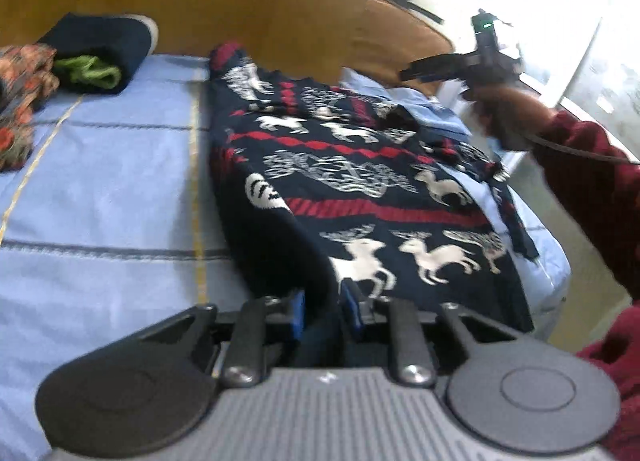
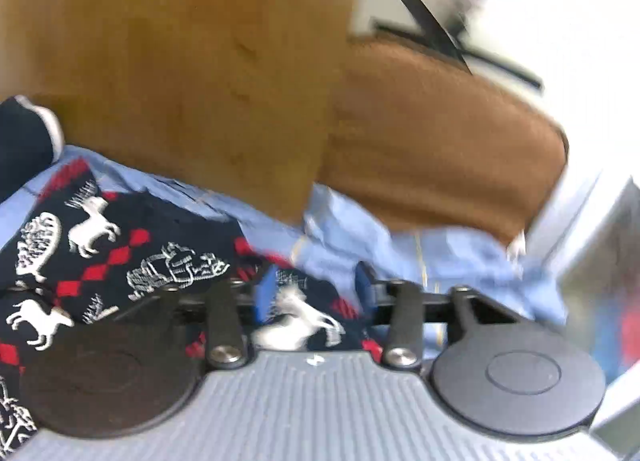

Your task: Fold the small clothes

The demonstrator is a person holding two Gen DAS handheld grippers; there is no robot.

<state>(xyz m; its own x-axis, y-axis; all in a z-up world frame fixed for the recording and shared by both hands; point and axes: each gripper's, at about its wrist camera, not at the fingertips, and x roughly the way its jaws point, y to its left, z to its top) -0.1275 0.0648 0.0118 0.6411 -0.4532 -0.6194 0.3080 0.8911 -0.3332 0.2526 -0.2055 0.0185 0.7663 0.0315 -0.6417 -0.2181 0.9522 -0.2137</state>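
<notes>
The left tool point(image 1: 322, 303) pinches the near edge of the reindeer sweater point(image 1: 360, 181) on the bed point(image 1: 100, 189), while the right tool point(image 2: 316, 285) hangs half-open above it.

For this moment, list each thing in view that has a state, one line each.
reindeer sweater: lying on the bed, partly folded, near hem between the left pads.
left hand-held gripper: nearly closed on the sweater's dark hem.
right hand-held gripper: open above the sweater, nothing gripped.
navy garment: folded, set aside at the back.
floral garment: bunched at the left edge.
</notes>
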